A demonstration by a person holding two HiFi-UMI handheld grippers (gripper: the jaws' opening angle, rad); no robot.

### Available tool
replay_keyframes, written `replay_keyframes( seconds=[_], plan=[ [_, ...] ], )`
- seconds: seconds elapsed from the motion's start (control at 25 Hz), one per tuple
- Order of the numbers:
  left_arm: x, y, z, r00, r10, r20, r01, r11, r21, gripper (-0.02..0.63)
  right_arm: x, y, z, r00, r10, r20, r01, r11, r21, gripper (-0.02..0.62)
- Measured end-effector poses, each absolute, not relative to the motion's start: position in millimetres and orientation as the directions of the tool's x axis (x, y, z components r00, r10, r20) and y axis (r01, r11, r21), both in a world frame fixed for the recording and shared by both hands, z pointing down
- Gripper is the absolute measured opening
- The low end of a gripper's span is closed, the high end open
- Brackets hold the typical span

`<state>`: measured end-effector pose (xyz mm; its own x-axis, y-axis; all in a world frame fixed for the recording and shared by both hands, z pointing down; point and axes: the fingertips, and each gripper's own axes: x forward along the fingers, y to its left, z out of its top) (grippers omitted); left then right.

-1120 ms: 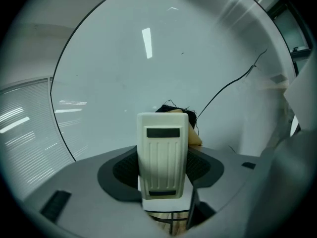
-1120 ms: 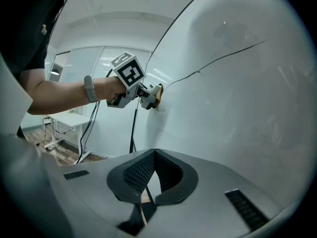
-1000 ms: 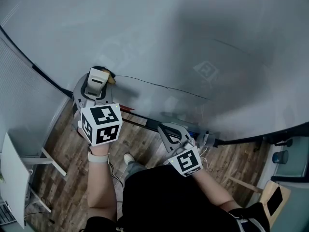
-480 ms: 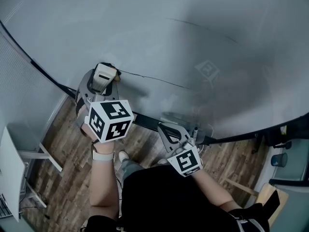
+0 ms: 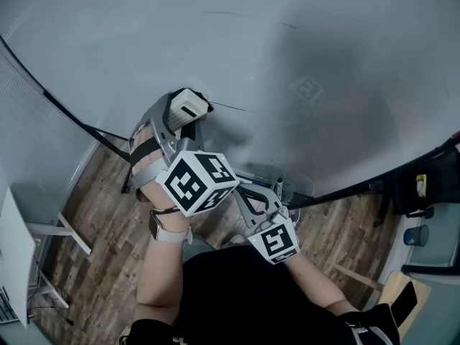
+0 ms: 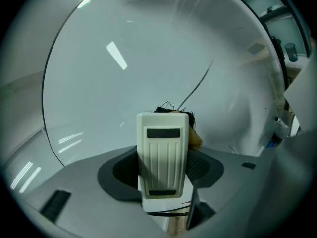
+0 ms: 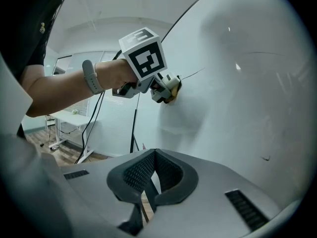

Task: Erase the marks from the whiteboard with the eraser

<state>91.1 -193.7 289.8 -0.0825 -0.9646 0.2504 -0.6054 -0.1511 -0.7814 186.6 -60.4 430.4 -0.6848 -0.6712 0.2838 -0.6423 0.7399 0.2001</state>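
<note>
Head view: we saw the left gripper (image 5: 184, 115) holding the eraser (image 5: 190, 102) against the whiteboard (image 5: 302, 34) at 11 o'clock. Its own view showed jaws clamped around it, with a thin mark (image 6: 198, 86) running toward 1 o'clock. The right gripper (image 7: 154, 157), in its view, had jaws pressed together, empty.

A cream ribbed plastic eraser (image 6: 162, 155), with frayed dark felt at its far end, is pressed end-on against the large glossy white whiteboard (image 5: 302, 49), its felt covering the near end of a thin black marker line (image 6: 197, 87) that slants up and rightward across the board.
</note>
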Motion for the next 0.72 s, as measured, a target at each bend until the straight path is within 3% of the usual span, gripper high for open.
replay_keyframes(
  seconds=[0.16,0.72],
  plan=[
    [111,-190,289,-0.083,-0.967,0.241,-0.526,-0.162,-0.835,0.261,197,-57,429,-0.675,-0.684,0.278,-0.658,0.728,0.194,0.026],
    [187,-163,277,0.029,-0.968,0.25,-0.463,-0.235,-0.855,0.262,209,-53,423,-0.647,-0.715,0.266,-0.69,0.697,0.195,0.026]
  ],
)
